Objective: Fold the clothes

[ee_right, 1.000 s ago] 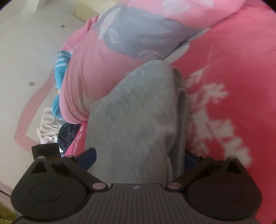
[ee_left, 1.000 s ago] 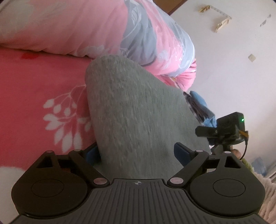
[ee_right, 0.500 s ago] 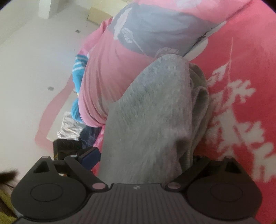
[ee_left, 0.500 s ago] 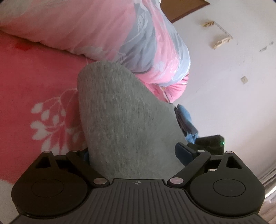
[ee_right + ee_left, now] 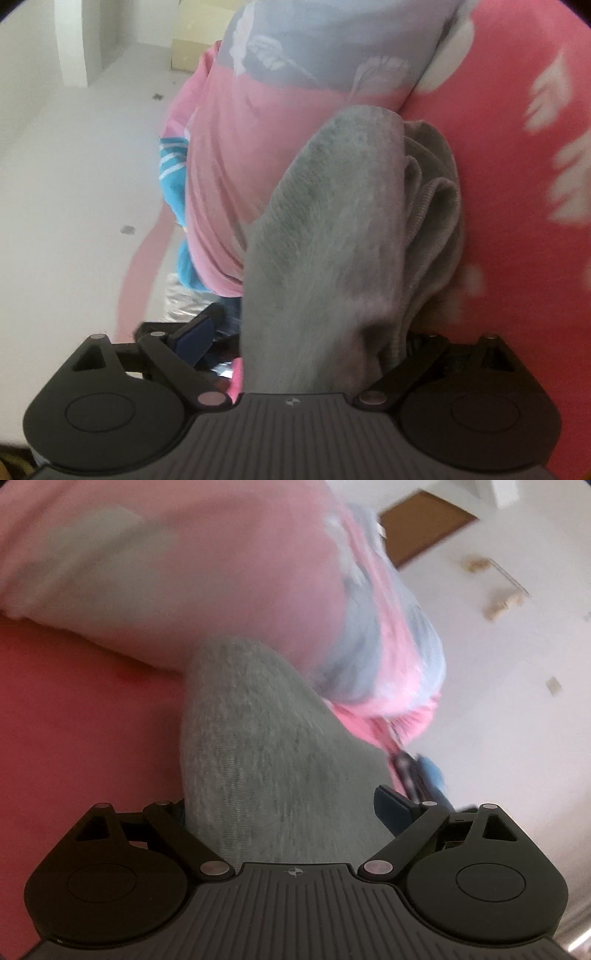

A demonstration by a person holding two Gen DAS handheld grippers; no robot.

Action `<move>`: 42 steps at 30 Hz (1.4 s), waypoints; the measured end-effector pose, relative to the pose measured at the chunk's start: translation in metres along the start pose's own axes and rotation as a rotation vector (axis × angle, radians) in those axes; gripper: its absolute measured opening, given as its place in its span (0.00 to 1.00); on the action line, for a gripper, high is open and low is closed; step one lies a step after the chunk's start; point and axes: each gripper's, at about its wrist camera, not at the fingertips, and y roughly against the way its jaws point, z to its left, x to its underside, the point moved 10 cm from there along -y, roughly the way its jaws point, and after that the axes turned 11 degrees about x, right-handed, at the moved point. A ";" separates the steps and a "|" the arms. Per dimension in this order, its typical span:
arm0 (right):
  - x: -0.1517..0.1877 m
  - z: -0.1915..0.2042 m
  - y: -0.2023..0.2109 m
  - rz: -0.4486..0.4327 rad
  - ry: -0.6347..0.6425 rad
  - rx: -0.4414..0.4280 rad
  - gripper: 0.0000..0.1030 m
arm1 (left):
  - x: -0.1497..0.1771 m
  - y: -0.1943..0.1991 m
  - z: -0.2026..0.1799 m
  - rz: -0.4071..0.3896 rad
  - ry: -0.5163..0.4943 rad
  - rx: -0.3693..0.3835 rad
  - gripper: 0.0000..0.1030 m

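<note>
From my left wrist camera, the grey garment (image 5: 266,760) fills the space between the two fingers of my left tool (image 5: 291,812) and runs forward from it as a thick, rounded fold. The right-hand blue pad (image 5: 393,810) stands clear of the cloth at its edge, while the left-hand pad is almost wholly hidden behind the fabric. The fingers stand fairly wide with the cloth bunched between them, yet I cannot tell whether they really pinch it. The far end of the garment reaches a pink and grey-blue quilt (image 5: 258,576) that is heaped on the red bed cover (image 5: 81,716). The cover lies to the left of the cloth and below it. To the right is a white wall (image 5: 517,686), and a small blue item (image 5: 432,771) shows just past the right-hand finger. This view is blurred.

From my right wrist camera, the same grey garment (image 5: 332,236) comes up between the fingers of my right tool (image 5: 295,354) and stretches away in a long roll, with looser folds and a ribbed hem hanging on its right side. The left-hand blue pad (image 5: 197,334) stands apart from the cloth, with a gap between them; the right-hand pad is buried under the folds. So here too the fingers are spread, and a firm grip is not something I can confirm. The quilt (image 5: 266,122) lies behind and to the left of the garment, the bed cover (image 5: 517,155) with white leaf shapes to its right.
</note>
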 end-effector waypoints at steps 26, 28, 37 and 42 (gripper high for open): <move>0.018 0.045 0.093 -0.380 0.334 0.458 0.78 | 0.032 0.072 -0.042 -0.148 -0.420 -0.331 0.85; 0.027 0.068 0.086 -0.392 0.444 0.488 0.77 | 0.041 0.069 -0.050 -0.124 -0.469 -0.337 0.85; 0.069 0.115 0.070 -0.438 0.658 0.579 0.69 | 0.079 0.073 -0.054 -0.079 -0.568 -0.405 0.85; 0.084 0.117 0.063 -0.461 0.706 0.651 0.64 | 0.092 0.077 -0.047 -0.078 -0.603 -0.470 0.83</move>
